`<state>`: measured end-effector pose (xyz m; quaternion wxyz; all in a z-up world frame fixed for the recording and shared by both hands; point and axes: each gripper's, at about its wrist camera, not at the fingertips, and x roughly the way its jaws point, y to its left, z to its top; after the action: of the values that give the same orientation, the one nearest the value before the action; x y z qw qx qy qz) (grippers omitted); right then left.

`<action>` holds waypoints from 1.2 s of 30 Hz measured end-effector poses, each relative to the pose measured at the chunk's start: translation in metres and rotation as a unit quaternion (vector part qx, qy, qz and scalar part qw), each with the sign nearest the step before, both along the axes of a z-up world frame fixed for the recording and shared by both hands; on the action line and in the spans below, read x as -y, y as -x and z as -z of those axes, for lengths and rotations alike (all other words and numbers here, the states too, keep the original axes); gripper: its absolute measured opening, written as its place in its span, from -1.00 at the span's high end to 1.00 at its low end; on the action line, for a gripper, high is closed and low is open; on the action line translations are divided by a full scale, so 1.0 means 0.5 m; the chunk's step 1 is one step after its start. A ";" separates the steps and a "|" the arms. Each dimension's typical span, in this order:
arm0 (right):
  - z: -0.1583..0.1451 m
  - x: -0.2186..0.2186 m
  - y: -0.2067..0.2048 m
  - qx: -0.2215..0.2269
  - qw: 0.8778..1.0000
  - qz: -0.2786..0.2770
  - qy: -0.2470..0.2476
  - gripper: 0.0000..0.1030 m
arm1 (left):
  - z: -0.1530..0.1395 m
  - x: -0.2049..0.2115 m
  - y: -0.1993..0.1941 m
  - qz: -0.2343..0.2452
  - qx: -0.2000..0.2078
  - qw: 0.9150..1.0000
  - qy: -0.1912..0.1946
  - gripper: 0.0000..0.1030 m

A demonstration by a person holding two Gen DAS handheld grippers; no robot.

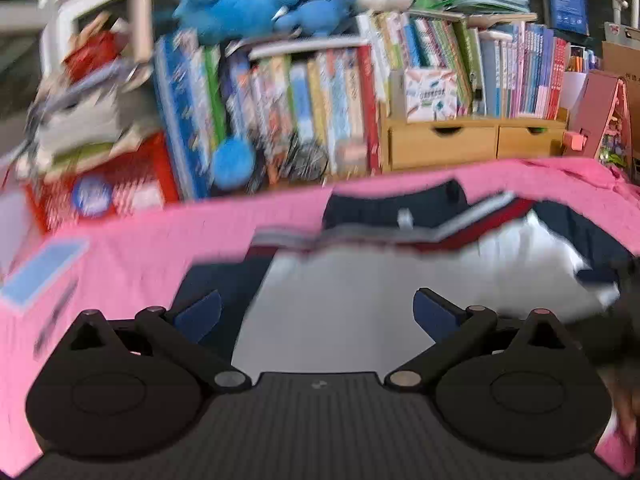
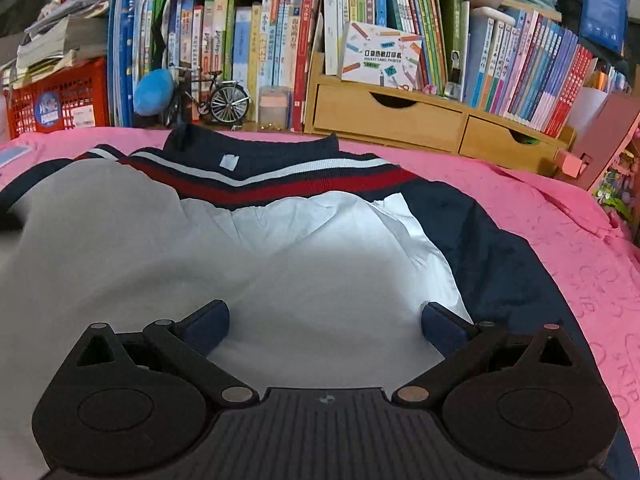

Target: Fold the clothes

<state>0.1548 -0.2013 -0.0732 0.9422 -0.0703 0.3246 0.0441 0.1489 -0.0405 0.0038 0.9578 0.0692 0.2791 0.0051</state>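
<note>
**Both tools held wide over a jacket spread on pink cloth**

Nearest in the right wrist view, the right tool [image 2: 325,320] is seen with its blue-padded fingers spread wide apart and nothing gripped between them; it is poised low over the white lining of the jacket [image 2: 280,248]. In the left wrist view, which is blurred, the left tool [image 1: 318,314] is likewise held wide open and empty above the same white fabric. Whether either tool touches the cloth cannot be told.

The jacket is laid flat on the counter [image 2: 560,216], which is covered by a pink cloth printed with faint writing that cannot be read with certainty. Navy sleeves, a ribbed band in red, white and navy, and a small white tag [image 2: 229,161] inside the collar are shown.

Beyond the jacket, a miniature bicycle [image 2: 218,98] and a wooden drawer unit [image 2: 420,120] are placed at the counter's far edge. On the unit a box [image 2: 380,58] is propped, marked "POCKET LABEL PRINTER". Rows of books [image 2: 260,40] are stacked behind, their spine lettering too small to read.
</note>
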 end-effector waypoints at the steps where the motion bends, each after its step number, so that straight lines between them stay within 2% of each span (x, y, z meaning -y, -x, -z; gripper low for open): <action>1: 0.000 0.002 0.000 0.000 1.000 0.000 -0.001 -1.00 | 0.004 0.008 -0.028 0.000 -0.006 1.000 -0.014 -1.00; 4: -0.001 0.005 -0.003 -0.001 1.000 0.000 -0.003 -1.00 | 0.060 0.019 -0.101 -0.014 -0.054 0.997 -0.062 -1.00; 7: 0.000 0.007 -0.004 -0.001 1.000 0.000 -0.005 -1.00 | 0.112 -0.008 -0.104 0.003 -0.057 0.997 -0.054 -1.00; 14: 0.000 0.008 -0.007 0.000 1.000 -0.008 -0.008 -1.00 | 0.115 -0.062 -0.078 0.017 -0.042 0.999 -0.014 -1.00; 20: 0.000 0.009 -0.008 0.001 1.000 -0.009 -0.008 -1.00 | 0.116 -0.045 -0.073 0.013 -0.031 0.999 -0.036 -1.00; 25: 0.000 0.009 -0.008 0.002 1.000 -0.009 -0.007 -1.00 | 0.116 -0.057 -0.077 0.014 -0.036 0.999 -0.016 -1.00; 36: 0.001 0.010 -0.009 0.002 1.000 -0.010 -0.007 -1.00 | 0.115 -0.056 -0.076 0.013 -0.035 0.999 -0.014 -1.00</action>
<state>0.1593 -0.2063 -0.0736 0.9429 -0.0666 0.3216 0.0557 0.1871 -0.0124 -0.0537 0.9462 0.0862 0.3118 -0.0063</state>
